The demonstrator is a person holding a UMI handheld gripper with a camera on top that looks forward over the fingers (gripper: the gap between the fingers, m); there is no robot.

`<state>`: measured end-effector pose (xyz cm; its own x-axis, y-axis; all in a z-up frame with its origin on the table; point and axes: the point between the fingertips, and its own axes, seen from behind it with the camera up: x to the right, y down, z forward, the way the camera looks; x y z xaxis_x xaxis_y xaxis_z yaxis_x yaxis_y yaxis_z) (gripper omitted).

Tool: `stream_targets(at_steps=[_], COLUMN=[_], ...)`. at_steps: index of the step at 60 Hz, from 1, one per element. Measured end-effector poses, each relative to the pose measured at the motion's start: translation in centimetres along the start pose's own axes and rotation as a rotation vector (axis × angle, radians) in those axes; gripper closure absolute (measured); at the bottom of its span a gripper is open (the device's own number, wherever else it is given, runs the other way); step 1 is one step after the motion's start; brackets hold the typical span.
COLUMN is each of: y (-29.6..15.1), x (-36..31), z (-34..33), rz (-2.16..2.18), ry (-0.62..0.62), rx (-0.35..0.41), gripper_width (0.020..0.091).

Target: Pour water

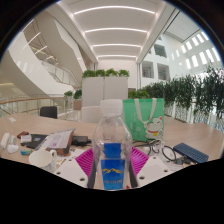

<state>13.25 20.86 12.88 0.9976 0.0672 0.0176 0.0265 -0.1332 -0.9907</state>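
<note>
Beyond my claw a green shopping bag (146, 113) is sitting on the table (185, 134), glasses (172, 153) and a dark case (192, 152) are lying off to the right, papers (52, 141) are piling up on the left, and planters (105, 85) are lining the atrium behind.

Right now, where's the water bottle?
Gripper view: the water bottle stands upright between the gripper fingers, on the table, with the green bag behind it to the right.

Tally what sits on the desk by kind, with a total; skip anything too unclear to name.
Clear plastic bottle, blue label, between the gripper fingers: 1
Green bag: 1
Eyeglasses: 1
Dark flat case: 1
Total: 4
Clutter beyond the left finger is too unclear to count.
</note>
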Motion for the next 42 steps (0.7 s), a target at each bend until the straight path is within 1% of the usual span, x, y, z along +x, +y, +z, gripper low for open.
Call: stream_targets(at_steps=[4, 5, 6, 7, 10, 11, 12, 15, 19, 21, 23, 27, 28, 32, 33, 35, 38, 42], y=[1.1, 2.4, 1.5, 3.0, 3.9, 3.9, 3.4, 4.0, 4.1, 4.3, 4.4, 5.4, 5.3, 4.5, 4.3, 3.9, 3.7, 3.5], x=[0.2, -0.5, 0.6, -0.4, -0.2, -0.2, 0.5, 0.0, 0.3, 0.4, 0.4, 0.5, 0.6, 0.7, 0.7, 0.9, 1.2, 1.5], z=[0.0, 0.9, -0.4, 0.6, 0.2, 0.0, 0.7, 0.3, 0.3, 0.2, 0.2, -0.6, -1.0, -2.4, -2.9, -3.8, -5.3, -8.0], rz=[0.009, 0.005, -0.005, -0.013, -0.037, -0.039, -0.031, -0.008, 0.012, 0.018, 0.019, 0.009, 0.004, -0.005, -0.005, 0.001, -0.003, -0.026], ry=[-0.045, -0.055, -0.057, -0.056, -0.06, -0.058, -0.065, -0.069, -0.079, -0.083, -0.088, -0.093, -0.093, -0.106, -0.109, -0.106, -0.098, -0.072], rx=[-0.033, -0.039, -0.045, -0.044, -0.058, -0.052, -0.043, -0.038, -0.051, -0.063, -0.086, -0.174, -0.183, -0.179, -0.178, -0.181, -0.2, -0.227], gripper_width=[0.0617, 0.0618, 0.0617, 0.0617, 0.0616, 0.0609, 0.0618, 0.0617, 0.0612, 0.0598, 0.0581, 0.0531, 0.0499, 0.0299, 0.0264, 0.025, 0.0265, 0.0266])
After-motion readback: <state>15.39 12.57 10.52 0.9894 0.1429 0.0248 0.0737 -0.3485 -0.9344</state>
